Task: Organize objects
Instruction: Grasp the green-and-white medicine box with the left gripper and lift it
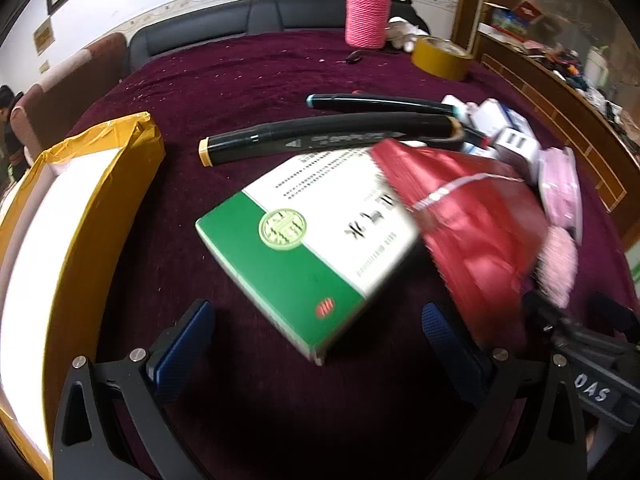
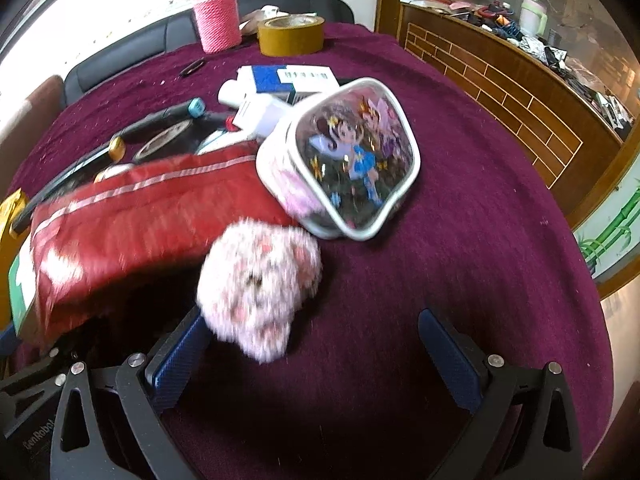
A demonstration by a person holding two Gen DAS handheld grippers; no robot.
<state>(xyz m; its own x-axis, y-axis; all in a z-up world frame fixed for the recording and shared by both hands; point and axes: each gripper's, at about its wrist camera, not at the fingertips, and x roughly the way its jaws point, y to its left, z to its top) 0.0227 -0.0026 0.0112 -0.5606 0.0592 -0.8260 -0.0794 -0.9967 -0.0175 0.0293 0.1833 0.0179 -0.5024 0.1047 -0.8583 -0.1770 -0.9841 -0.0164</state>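
Note:
A green and white box (image 1: pixel 304 248) lies on the maroon cloth just ahead of my open, empty left gripper (image 1: pixel 320 328). A red pouch (image 1: pixel 468 220) overlaps its right end; it also shows in the right wrist view (image 2: pixel 132 224). Two black markers (image 1: pixel 320 140) lie beyond the box. My right gripper (image 2: pixel 316 336) is open, with a pink fluffy toy (image 2: pixel 260 288) by its left finger (image 2: pixel 180 356). A cartoon pouch (image 2: pixel 352 160) leans on the red pouch. White and blue boxes (image 2: pixel 280 84) sit behind.
An open yellow-taped cardboard box (image 1: pixel 80 220) stands at the left. A pink knitted bottle holder (image 1: pixel 368 12) and a tape roll (image 1: pixel 440 56) stand at the table's far side. A wooden counter (image 2: pixel 500 80) with clutter runs along the right.

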